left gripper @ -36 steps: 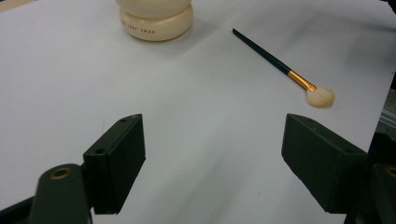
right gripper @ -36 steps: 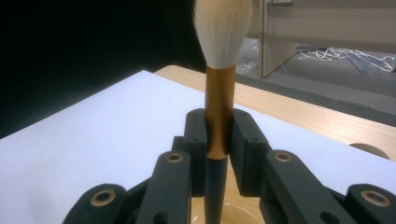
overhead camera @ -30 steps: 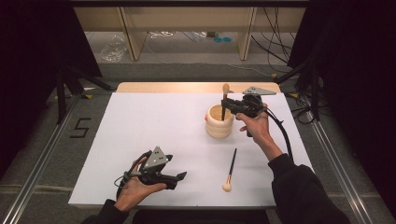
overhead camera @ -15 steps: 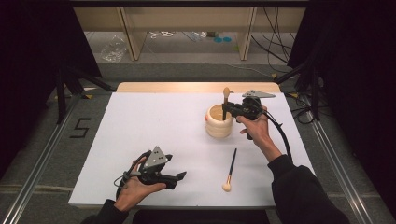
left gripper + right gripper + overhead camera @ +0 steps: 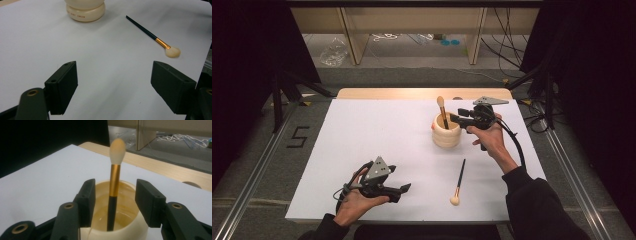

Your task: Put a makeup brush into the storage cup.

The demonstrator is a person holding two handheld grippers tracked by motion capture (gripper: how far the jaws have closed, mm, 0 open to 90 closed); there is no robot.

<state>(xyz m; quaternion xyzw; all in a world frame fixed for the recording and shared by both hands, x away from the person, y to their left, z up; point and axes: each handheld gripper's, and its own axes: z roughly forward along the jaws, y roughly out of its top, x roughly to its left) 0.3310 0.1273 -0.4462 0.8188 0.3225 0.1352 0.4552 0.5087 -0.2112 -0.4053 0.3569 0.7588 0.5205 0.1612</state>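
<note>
A cream round holder (image 5: 446, 135) (image 5: 85, 8) (image 5: 117, 220) stands on the white table sheet, right of centre. A makeup brush (image 5: 442, 111) (image 5: 113, 187) stands in it, bristles up. My right gripper (image 5: 455, 118) (image 5: 115, 202) hovers at the holder's right side; its jaws have just been opening and now stand apart on either side of the brush handle without touching it. A second brush (image 5: 458, 183) (image 5: 152, 36) lies flat nearer the front edge. My left gripper (image 5: 401, 191) (image 5: 113, 87) rests low at the front left, open, with bare sheet between its jaws.
The white sheet (image 5: 377, 135) covers a wooden tabletop (image 5: 412, 93) whose far edge shows. Metal rails (image 5: 257, 170) run along both sides. Shelving legs and loose cables (image 5: 412, 37) lie on the floor beyond the table.
The right gripper's jaws have parted from the brush handle, leaving the brush standing in the holder. The left hand has not moved.
</note>
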